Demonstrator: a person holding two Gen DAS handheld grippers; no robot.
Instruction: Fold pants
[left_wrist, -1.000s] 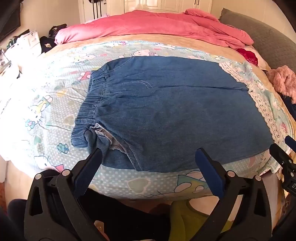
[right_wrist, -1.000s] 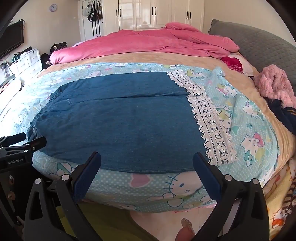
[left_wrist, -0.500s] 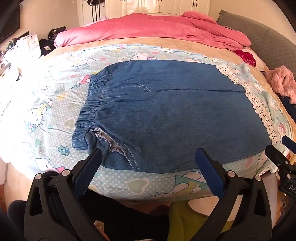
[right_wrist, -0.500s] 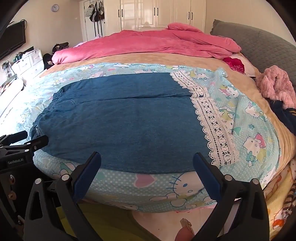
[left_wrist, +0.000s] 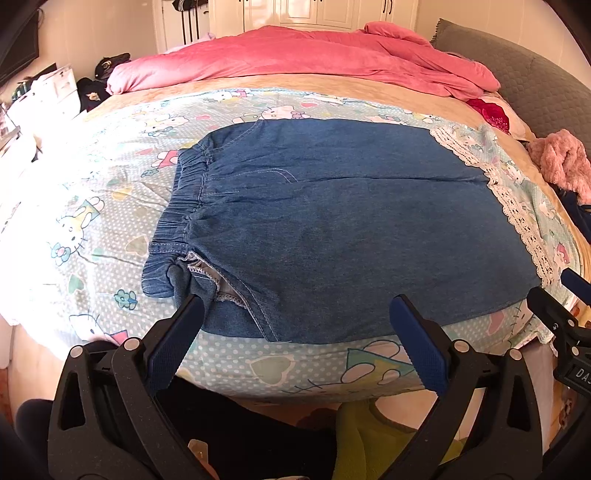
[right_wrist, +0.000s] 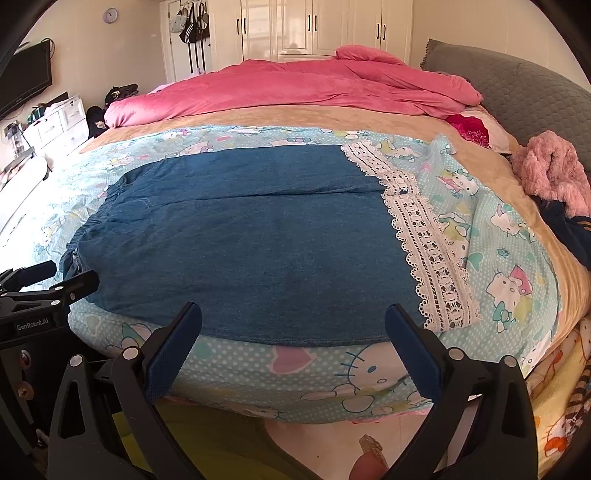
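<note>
Blue denim pants lie flat across the bed, elastic waistband to the left, white lace leg hems to the right. In the left wrist view my left gripper is open at the near edge of the pants, by the waist end where a corner is turned over and shows the inner seam. My right gripper is open too, over the near edge nearer the lace hems. Each gripper shows in the other's view: the right gripper at the right edge, the left gripper at the left. Nothing is held.
The pants rest on a light blue cartoon-print sheet over a tan cover. A pink duvet is heaped at the far side, a grey headboard and a pink fuzzy garment at the right. Drawers and a TV stand at the left.
Both grippers have drawn back a little and tilted up; the pants sit slightly lower and farther in both views. The pants themselves have not moved, and both grippers stay open.
</note>
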